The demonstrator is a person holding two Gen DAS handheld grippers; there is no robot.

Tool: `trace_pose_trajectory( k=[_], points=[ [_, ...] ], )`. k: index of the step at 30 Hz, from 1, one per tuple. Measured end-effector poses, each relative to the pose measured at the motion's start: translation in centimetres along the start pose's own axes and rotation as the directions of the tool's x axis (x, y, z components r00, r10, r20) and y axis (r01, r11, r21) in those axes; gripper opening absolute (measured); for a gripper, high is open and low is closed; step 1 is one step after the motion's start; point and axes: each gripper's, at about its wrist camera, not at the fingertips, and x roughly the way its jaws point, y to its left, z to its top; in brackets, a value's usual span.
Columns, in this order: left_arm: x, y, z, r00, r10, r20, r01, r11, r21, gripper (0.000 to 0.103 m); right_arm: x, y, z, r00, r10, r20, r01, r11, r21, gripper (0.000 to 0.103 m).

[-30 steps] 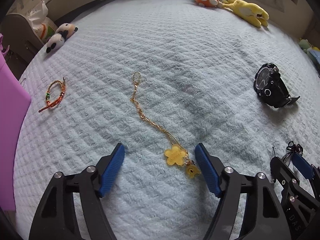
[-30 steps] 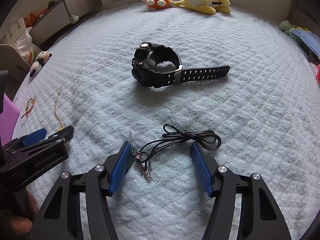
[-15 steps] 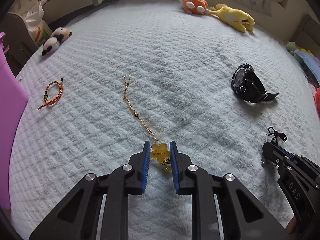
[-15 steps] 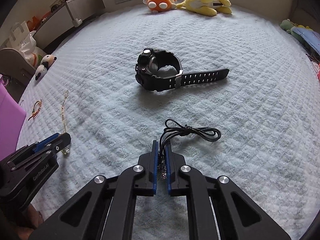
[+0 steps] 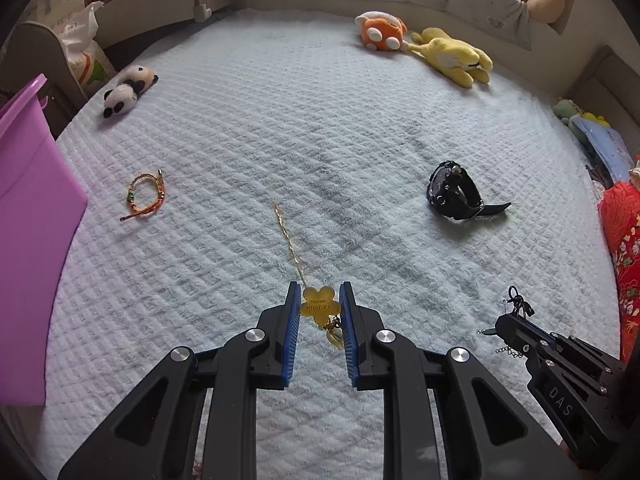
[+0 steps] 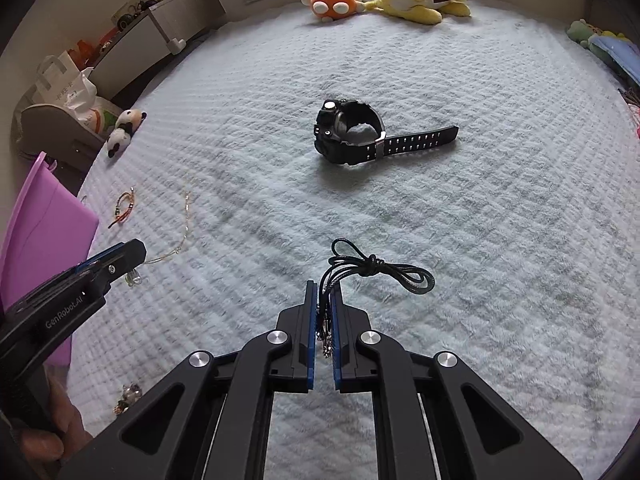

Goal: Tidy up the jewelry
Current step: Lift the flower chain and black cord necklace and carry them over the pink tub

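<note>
A pale blue quilted bedspread (image 5: 360, 140) fills both views. Left edge: a purple bin (image 5: 28, 208). Centre right of the left view: a black watch (image 5: 456, 192). The left gripper (image 5: 320, 308) is clamped on a gold chain's (image 5: 286, 232) flower charm (image 5: 319, 306), lower centre. The right gripper (image 6: 324, 312) pinches a black cord necklace (image 6: 384, 270).
</note>
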Motion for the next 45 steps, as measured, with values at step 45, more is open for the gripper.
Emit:
trace_pose_trajectory(
  k=[45],
  points=[
    [-27.6, 38.7, 7.9, 0.973, 0.230, 0.023, -0.219, 0.948, -0.232, 0.020, -11.9, 49.6, 8.7, 0.924, 0.360, -0.129, -0.383, 0.873, -0.303, 0.006]
  ],
)
